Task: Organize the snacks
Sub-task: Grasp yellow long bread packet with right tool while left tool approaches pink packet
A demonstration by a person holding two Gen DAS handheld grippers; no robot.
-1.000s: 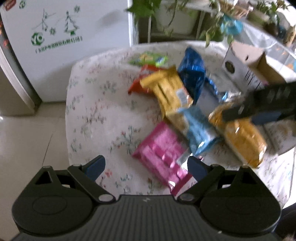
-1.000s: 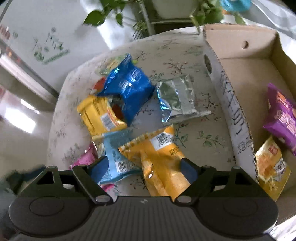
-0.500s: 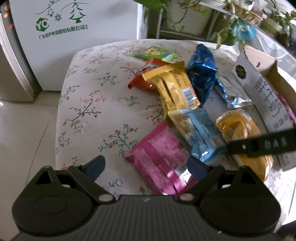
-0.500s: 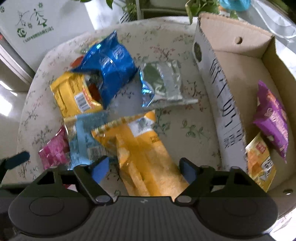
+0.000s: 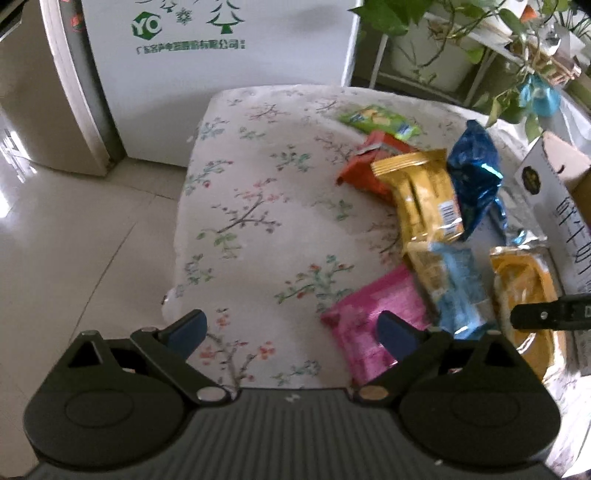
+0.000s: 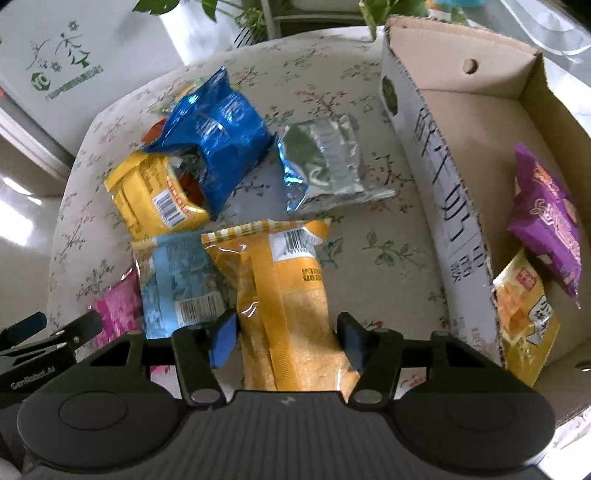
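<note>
Several snack packets lie on a floral table. My right gripper [image 6: 286, 339] has its jaws partly closed around the near end of a long orange packet [image 6: 288, 295]; whether the pads touch it I cannot tell. Beside it lie a light-blue packet [image 6: 177, 280], a yellow packet [image 6: 147, 195], a dark-blue bag [image 6: 214, 129], a silver bag [image 6: 328, 158] and a pink packet [image 6: 118, 306]. My left gripper [image 5: 291, 328] is open and empty over the table's front left, its right finger above the pink packet [image 5: 373, 314]. The orange packet [image 5: 524, 291] lies at right.
An open cardboard box [image 6: 443, 177] stands at the right, holding a purple packet [image 6: 546, 214] and a yellow packet [image 6: 524, 314]. A green packet [image 5: 376, 118] and red packet [image 5: 369, 166] lie at the back. A white cabinet [image 5: 221, 74] and potted plants [image 5: 461, 33] stand behind the table [image 5: 258, 206].
My right gripper has moved down and forward over the orange packet and its jaws have narrowed around it. My left gripper has swung left, away from the pile.
</note>
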